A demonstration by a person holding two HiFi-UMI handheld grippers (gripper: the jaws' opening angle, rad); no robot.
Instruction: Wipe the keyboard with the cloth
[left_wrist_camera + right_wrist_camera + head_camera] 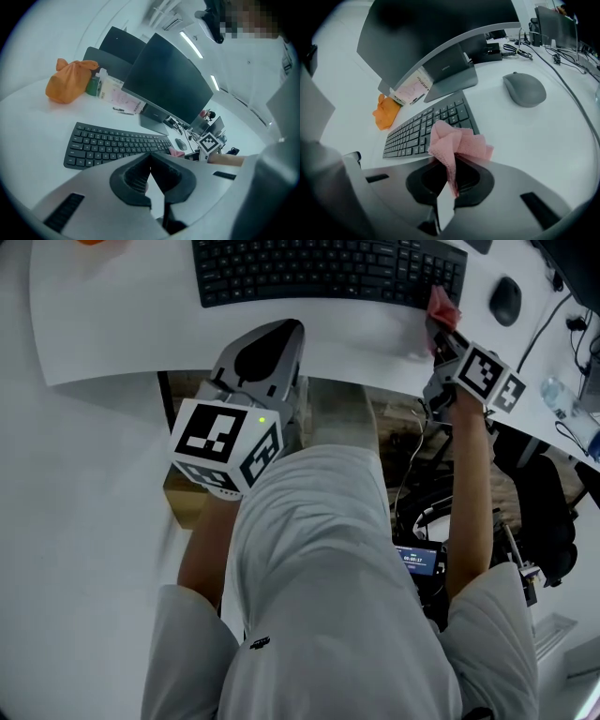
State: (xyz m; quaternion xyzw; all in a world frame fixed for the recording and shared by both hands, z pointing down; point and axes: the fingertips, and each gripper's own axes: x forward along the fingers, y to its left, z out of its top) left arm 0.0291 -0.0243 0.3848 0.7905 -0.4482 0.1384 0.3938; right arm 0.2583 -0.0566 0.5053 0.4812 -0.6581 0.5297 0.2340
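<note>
A black keyboard [328, 268] lies on the white desk, also seen as the keyboard [112, 145] in the left gripper view and the keyboard [429, 126] in the right gripper view. My right gripper [441, 329] is shut on a pink cloth [457, 143], bunched above its jaws just off the keyboard's right end; the cloth [442, 307] shows red-pink from the head view. My left gripper [267, 343] hovers at the desk's near edge, short of the keyboard. Its jaws are shut with nothing between them [151, 168].
A grey mouse [525, 90] sits right of the keyboard, with cables [562, 61] beyond it. A dark monitor [168, 84] on its stand is behind the keyboard. An orange bag [70, 79] and a packet [119, 96] lie at the far left. The person's legs fill the near ground.
</note>
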